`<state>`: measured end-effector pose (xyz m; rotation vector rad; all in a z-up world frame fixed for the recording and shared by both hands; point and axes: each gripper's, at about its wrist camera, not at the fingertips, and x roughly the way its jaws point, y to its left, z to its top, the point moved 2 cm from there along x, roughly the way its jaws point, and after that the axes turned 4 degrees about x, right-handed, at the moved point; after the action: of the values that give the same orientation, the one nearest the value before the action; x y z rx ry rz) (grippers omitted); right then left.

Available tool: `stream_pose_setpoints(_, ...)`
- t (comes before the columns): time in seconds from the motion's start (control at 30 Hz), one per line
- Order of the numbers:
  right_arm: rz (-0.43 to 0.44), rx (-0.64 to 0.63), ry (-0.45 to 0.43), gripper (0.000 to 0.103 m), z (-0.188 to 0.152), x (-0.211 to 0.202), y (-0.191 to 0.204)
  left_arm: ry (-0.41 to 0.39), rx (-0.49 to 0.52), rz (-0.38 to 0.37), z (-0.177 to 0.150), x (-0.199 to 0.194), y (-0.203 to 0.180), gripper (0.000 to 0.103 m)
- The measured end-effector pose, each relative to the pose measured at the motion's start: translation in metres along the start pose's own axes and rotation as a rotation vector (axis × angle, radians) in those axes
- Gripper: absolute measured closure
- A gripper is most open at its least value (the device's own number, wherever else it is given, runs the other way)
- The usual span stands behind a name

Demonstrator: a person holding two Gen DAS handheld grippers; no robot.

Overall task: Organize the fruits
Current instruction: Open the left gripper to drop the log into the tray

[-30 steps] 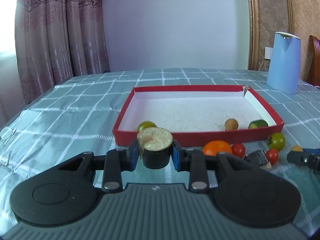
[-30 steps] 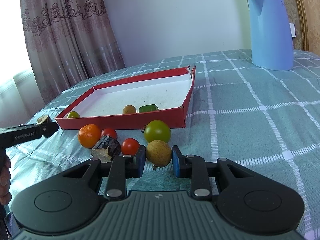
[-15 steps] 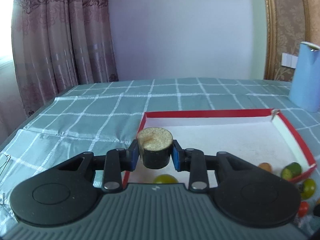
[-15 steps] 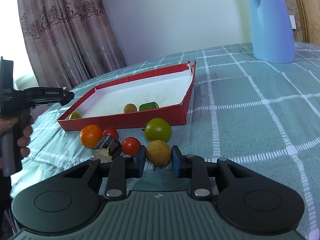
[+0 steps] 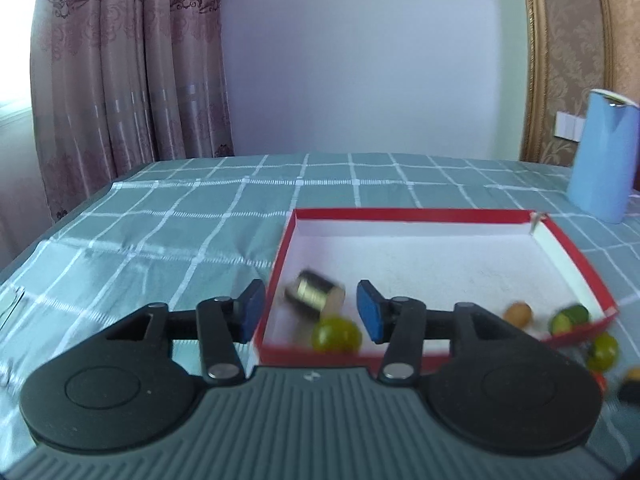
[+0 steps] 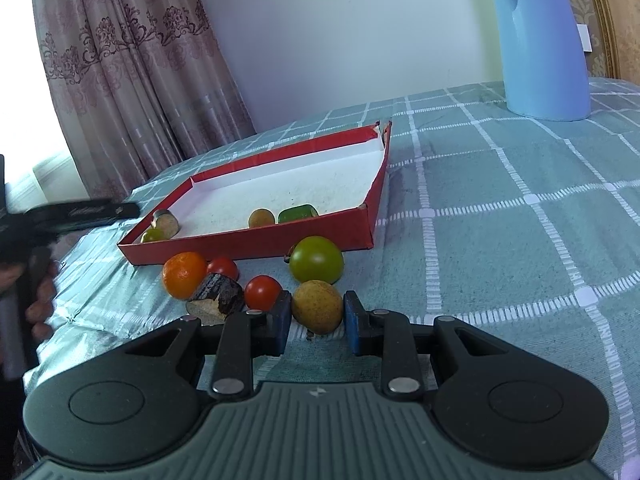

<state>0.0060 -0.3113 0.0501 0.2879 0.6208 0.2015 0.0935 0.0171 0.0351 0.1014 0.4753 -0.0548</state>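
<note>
L gripper (image 5: 311, 311) wide over tray (image 5: 408, 213) corner.

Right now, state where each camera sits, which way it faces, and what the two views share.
Left wrist: on the left gripper, over the red tray's near left corner, facing the far wall; its fingers show, jaws apart, dark cylinder piece blurred between.
Right wrist: on the right gripper, low on the tablecloth, facing the tray; fingers flank a tan fruit.
Shared: tray, blue jug, curtain.
</note>
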Motion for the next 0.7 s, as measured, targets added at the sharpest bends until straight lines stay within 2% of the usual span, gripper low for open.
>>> stream_pose_setpoints(0.07, -0.005, -0.006, -0.001, 0.076, 0.0, 0.0, 0.001, 0.002, -0.017, 0.016, -0.012, -0.013, 0.004, 0.044)
stream_pose_setpoints(0.13, -0.013, -0.013, -0.003, 0.076, 0.0, -0.001, 0.002, 0.001, -0.028, 0.012, -0.028, -0.025, 0.006, 0.031)
stream_pose_setpoints(0.23, -0.024, -0.024, -0.007, 0.076, -0.001, -0.001, 0.004, 0.003, -0.013, 0.033, -0.045, -0.034, 0.006, 0.028)
stream_pose_setpoints(0.3, -0.039, -0.033, -0.01, 0.076, -0.001, -0.002, 0.006, 0.021, -0.02, 0.015, -0.053, -0.034, 0.006, 0.024)
stream_pose_setpoints(0.4, -0.055, -0.049, -0.019, 0.076, -0.002, -0.004, 0.009, 0.037, -0.03, 0.026, -0.057, -0.03, 0.007, 0.023)
stream_pose_setpoints(0.47, -0.067, -0.059, -0.022, 0.076, -0.002, -0.003, 0.01, 0.051, -0.038, 0.0, -0.057, -0.026, 0.007, 0.014)
stream_pose_setpoints(0.7, -0.103, -0.092, -0.038, 0.076, -0.003, -0.005, 0.015, 0.067, -0.124, -0.02, -0.063, -0.025, 0.021, 0.014)
